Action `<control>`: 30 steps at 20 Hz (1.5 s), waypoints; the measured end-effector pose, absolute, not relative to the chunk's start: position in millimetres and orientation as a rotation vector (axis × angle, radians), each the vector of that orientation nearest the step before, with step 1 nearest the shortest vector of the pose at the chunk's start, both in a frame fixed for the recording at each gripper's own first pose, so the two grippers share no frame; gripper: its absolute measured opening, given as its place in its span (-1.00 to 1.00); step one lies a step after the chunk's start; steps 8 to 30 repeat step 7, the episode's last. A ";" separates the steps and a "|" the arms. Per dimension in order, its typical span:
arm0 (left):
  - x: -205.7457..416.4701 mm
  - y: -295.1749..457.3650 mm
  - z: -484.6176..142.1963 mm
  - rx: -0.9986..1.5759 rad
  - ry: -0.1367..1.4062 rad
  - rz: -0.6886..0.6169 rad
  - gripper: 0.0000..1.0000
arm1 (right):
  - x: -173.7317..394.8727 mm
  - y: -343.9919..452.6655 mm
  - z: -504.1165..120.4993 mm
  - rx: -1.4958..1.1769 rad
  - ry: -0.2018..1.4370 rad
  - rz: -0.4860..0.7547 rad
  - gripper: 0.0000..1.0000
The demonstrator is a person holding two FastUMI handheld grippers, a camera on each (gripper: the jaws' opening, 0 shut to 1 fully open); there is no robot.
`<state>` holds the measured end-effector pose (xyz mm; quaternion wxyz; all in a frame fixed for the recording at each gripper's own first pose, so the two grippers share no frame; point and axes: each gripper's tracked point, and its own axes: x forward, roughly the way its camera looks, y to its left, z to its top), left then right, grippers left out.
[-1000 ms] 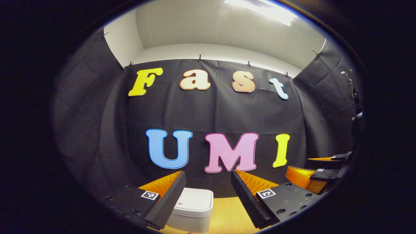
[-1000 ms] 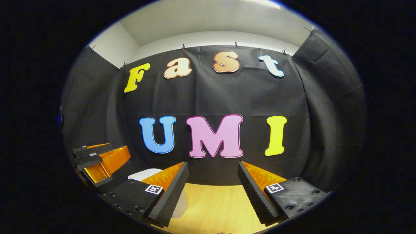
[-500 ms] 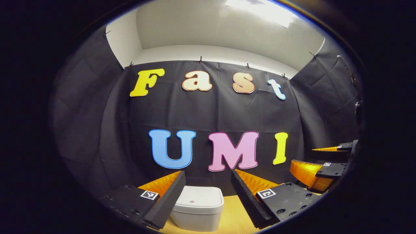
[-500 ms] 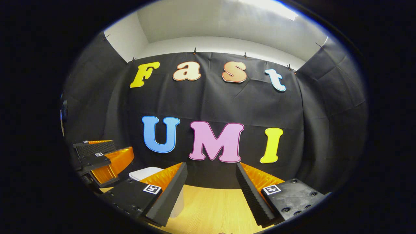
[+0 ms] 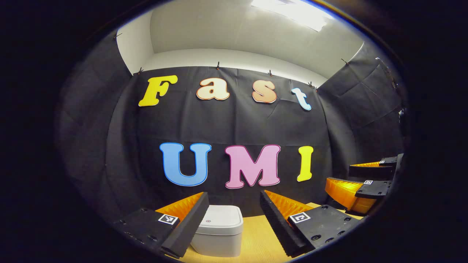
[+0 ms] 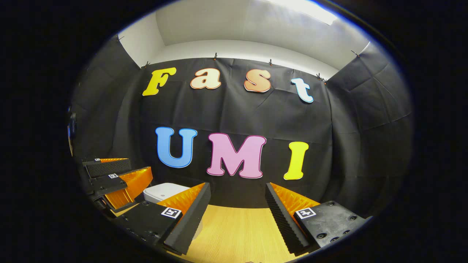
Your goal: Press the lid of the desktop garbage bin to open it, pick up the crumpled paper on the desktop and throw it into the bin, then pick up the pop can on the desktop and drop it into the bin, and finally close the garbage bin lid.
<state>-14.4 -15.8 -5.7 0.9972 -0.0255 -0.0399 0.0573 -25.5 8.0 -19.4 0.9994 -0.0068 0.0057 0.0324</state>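
Observation:
A small white desktop bin (image 5: 218, 234) with its lid down stands on the wooden table (image 5: 254, 241), just ahead of my left gripper (image 5: 234, 204), partly behind that gripper's left finger. The left gripper is open with nothing between its fingers. In the right gripper view the bin (image 6: 164, 191) sits at the left, half hidden behind the left finger of my right gripper (image 6: 237, 195), which is open and holds nothing. The right gripper (image 5: 360, 182) hangs at the right edge of the left gripper view; the left gripper (image 6: 117, 180) hangs at the left of the right gripper view.
Black cloth walls close the booth at the back and on both sides, right behind the bin. Bare wooden tabletop (image 6: 237, 233) stretches ahead of the right gripper.
Both views have tilted a little, so more of the tabletop and the bin shows. In the left gripper view the bin has slid from right of centre back to the left.

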 end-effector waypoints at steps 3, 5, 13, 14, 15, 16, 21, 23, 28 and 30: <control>-18.5 -18.9 -5.2 -0.054 -0.080 0.107 0.89 | -30.2 8.2 -20.5 -0.014 0.015 0.062 0.94; -21.0 -19.2 -7.2 -0.056 -0.076 0.105 0.88 | -33.5 6.8 -21.0 -0.019 0.016 0.058 0.94; -22.5 -17.6 -6.7 -0.058 -0.074 0.105 0.88 | -35.2 10.4 -20.3 -0.013 0.017 0.066 0.94; -22.5 -17.6 -6.7 -0.058 -0.074 0.105 0.88 | -35.2 10.4 -20.3 -0.013 0.017 0.066 0.94; -22.5 -17.6 -6.7 -0.058 -0.074 0.105 0.88 | -35.2 10.4 -20.3 -0.013 0.017 0.066 0.94; -22.5 -17.6 -6.7 -0.058 -0.074 0.105 0.88 | -35.2 10.4 -20.3 -0.013 0.017 0.066 0.94; -22.5 -17.6 -6.7 -0.058 -0.074 0.105 0.88 | -35.2 10.4 -20.3 -0.013 0.017 0.066 0.94; -22.5 -17.6 -6.7 -0.058 -0.074 0.105 0.88 | -35.2 10.4 -20.3 -0.013 0.017 0.066 0.94; -22.5 -17.6 -6.7 -0.058 -0.074 0.105 0.88 | -35.2 10.4 -20.3 -0.013 0.017 0.066 0.94; -22.5 -17.6 -6.7 -0.058 -0.074 0.105 0.88 | -35.2 10.4 -20.3 -0.013 0.017 0.066 0.94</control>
